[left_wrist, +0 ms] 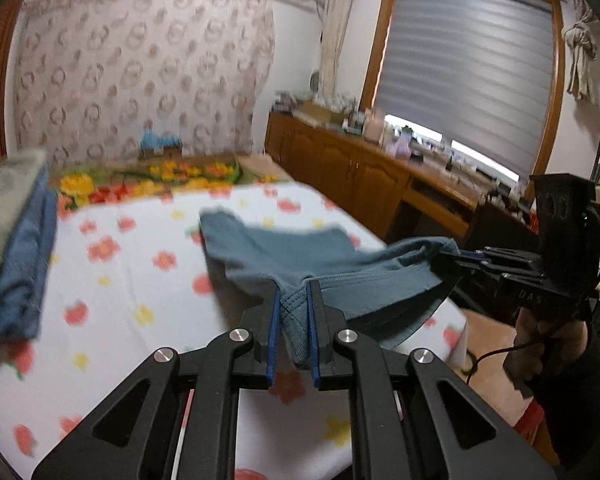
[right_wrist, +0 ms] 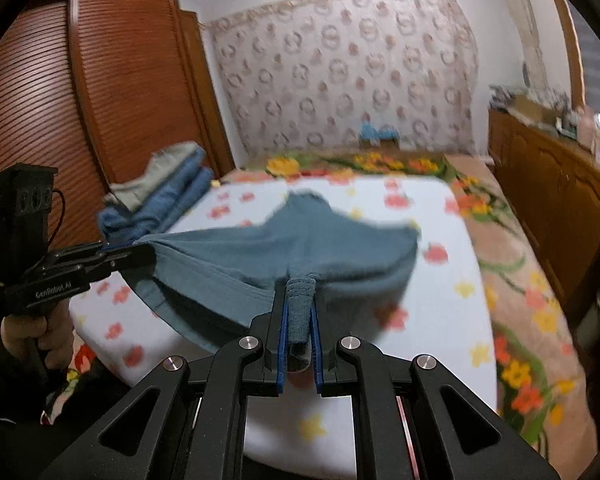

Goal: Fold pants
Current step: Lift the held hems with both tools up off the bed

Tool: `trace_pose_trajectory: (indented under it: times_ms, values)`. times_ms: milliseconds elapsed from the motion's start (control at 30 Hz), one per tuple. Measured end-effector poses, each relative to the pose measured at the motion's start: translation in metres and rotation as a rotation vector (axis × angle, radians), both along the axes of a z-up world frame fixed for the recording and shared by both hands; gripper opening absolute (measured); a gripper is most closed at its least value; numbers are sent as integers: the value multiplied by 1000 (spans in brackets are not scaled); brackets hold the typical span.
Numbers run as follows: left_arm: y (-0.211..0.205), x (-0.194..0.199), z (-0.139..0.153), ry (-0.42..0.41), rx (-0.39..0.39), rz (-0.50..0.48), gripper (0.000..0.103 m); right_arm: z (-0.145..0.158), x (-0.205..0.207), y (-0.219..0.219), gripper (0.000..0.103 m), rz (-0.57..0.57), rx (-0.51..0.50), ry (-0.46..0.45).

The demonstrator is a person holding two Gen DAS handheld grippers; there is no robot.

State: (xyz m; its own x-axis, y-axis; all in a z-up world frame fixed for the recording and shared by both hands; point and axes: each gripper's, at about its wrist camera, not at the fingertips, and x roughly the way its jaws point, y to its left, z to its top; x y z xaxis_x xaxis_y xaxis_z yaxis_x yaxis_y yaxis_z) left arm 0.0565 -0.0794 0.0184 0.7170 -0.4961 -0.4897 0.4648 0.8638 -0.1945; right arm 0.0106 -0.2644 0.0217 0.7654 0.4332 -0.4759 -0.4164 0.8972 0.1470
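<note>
A pair of teal pants [left_wrist: 300, 252] hangs stretched in the air above the floral bed sheet [left_wrist: 132, 264]. My left gripper [left_wrist: 294, 292] is shut on one bunched end of the waistband. My right gripper [right_wrist: 300, 288] is shut on the other bunched end of the pants [right_wrist: 284, 244]. In the left wrist view the right gripper [left_wrist: 452, 258] comes in from the right, clamped on the cloth. In the right wrist view the left gripper [right_wrist: 140, 254] comes in from the left, clamped on the cloth. The legs trail away from me over the bed.
A stack of folded blue and grey clothes [left_wrist: 12, 248] lies on the bed's left side, also in the right wrist view [right_wrist: 160, 196]. A wooden cabinet with clutter [left_wrist: 380, 172] runs along the right. A brown wardrobe [right_wrist: 80, 100] stands left. A flowered blanket [right_wrist: 520, 300] covers the bed's right edge.
</note>
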Motion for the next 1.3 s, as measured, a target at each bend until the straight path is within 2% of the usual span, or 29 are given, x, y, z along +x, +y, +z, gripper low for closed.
trace_pose_trajectory:
  times_ms: [267,467,600,700,800,900,967,1067,1300]
  values:
    - [23,-25,70,-162,-18,38,13,60,-16,20,10,56,-24,-157]
    - [40,-26,96,-235,-9,73,13,80,-21,33,10,106,-17,-217]
    - [51,4,90,-224,12,105,13,71,7,37,10,132,-37,-212]
    - [57,37,87,-214,37,143,13,69,42,42,10,130,-41,-191]
    - [64,66,106,-237,16,167,13,91,82,50,10,110,-52,-218]
    - [65,79,134,-315,42,194,13,121,109,56,10,87,-39,-280]
    - [67,88,144,-339,53,202,13,136,122,56,10,79,-38,-306]
    - [69,95,135,-321,75,199,13,131,135,60,10,96,-46,-286]
    - [76,91,82,-210,104,184,13,73,157,79,10,125,-115,-151]
